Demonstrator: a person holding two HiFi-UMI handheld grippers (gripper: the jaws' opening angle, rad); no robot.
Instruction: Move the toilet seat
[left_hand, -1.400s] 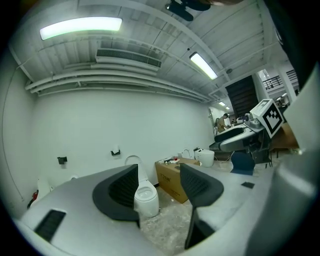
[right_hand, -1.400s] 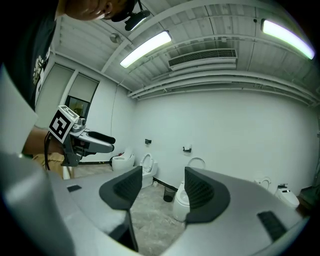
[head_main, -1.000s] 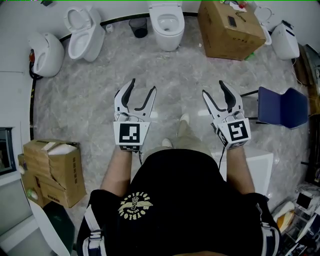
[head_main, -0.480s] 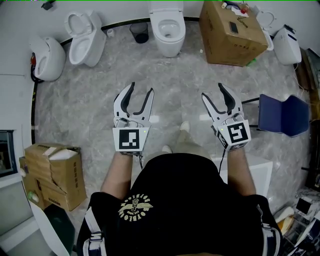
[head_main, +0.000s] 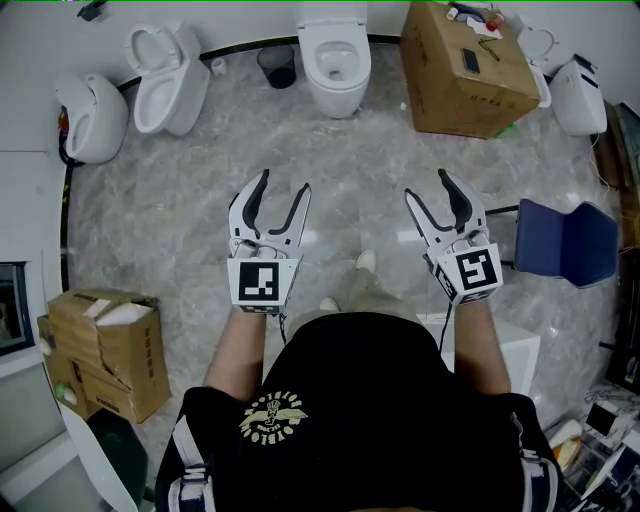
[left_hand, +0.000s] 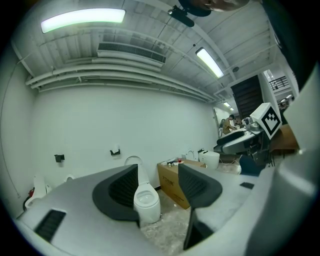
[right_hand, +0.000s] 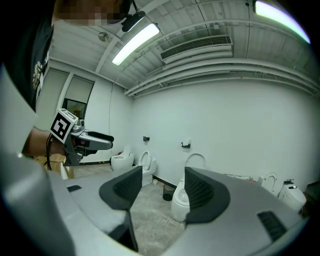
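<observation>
A white toilet (head_main: 335, 60) stands against the far wall, straight ahead across the floor. Its seat (left_hand: 135, 165) is raised against the wall above the bowl (left_hand: 146, 202); it also shows in the right gripper view (right_hand: 195, 160). My left gripper (head_main: 284, 182) is held level over the marble floor, far short of the toilet. It is open and its jaws have just been opening a little, with nothing between them. My right gripper (head_main: 428, 185) hangs beside it, also open and empty. In both gripper views the toilet shows far off between the jaws.
Two more toilets (head_main: 165, 70) (head_main: 92, 115) stand at the back left, with a small black bin (head_main: 279, 65) beside the middle one. A big cardboard box (head_main: 465, 65) sits at the back right, a blue chair (head_main: 565, 240) at the right, and cardboard boxes (head_main: 105, 350) at the near left.
The person has stepped a little forward towards the toilets, carrying both grippers along. Both grippers keep the same level pose and stay empty.
</observation>
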